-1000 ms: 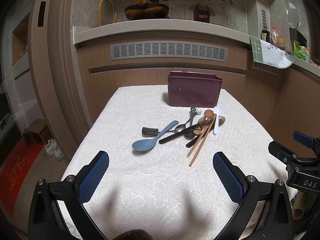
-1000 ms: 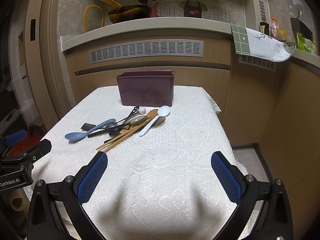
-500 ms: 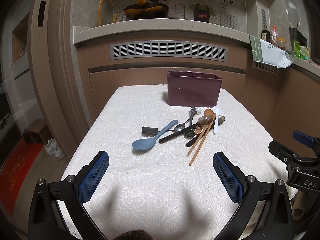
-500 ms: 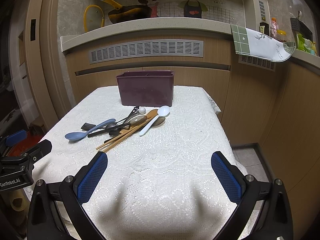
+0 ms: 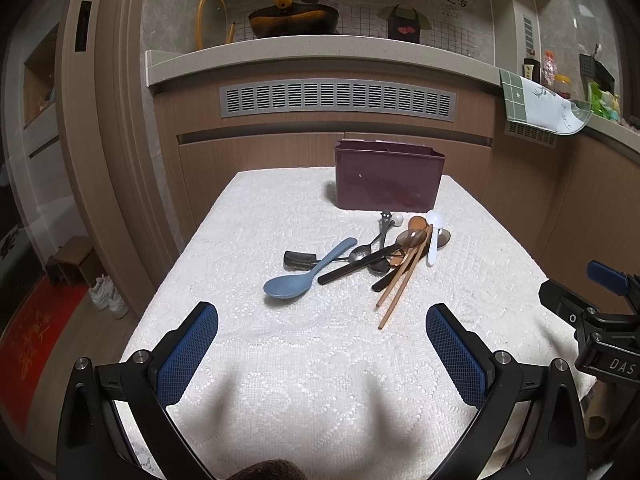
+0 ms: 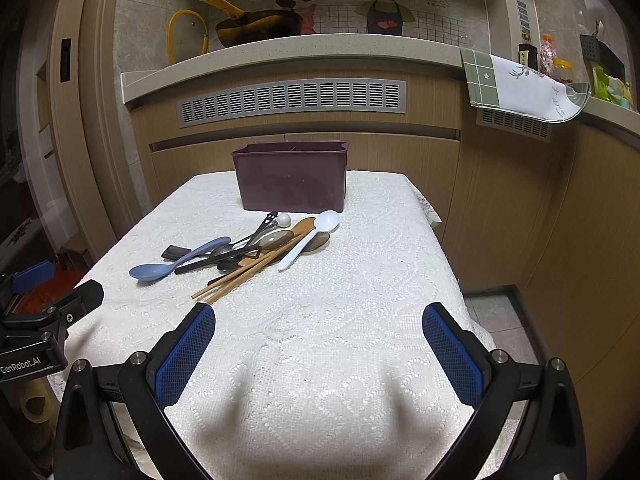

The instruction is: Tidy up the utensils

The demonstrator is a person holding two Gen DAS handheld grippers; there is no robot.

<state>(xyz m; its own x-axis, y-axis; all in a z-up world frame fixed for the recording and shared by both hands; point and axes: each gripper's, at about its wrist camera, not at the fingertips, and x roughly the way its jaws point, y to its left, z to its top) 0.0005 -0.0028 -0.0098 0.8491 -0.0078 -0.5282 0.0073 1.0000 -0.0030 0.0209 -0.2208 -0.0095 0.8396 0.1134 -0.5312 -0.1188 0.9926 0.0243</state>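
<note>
A dark purple utensil holder (image 5: 389, 179) stands at the far side of the table; it also shows in the right wrist view (image 6: 290, 181). In front of it lies a loose pile of utensils: a blue spoon (image 5: 298, 280) (image 6: 160, 269), a white spoon (image 5: 433, 231) (image 6: 316, 234), wooden chopsticks (image 5: 402, 280) (image 6: 248, 272), a black-handled spoon (image 5: 356, 265) and metal spoons. My left gripper (image 5: 322, 332) is open and empty above the near table edge. My right gripper (image 6: 319, 330) is open and empty, to the right of the pile.
The table has a white lace cloth (image 5: 320, 360). Wooden cabinets and a counter (image 5: 320, 48) with a pan stand behind it. The other gripper shows at the right edge in the left wrist view (image 5: 600, 320) and at the left edge in the right wrist view (image 6: 36, 320).
</note>
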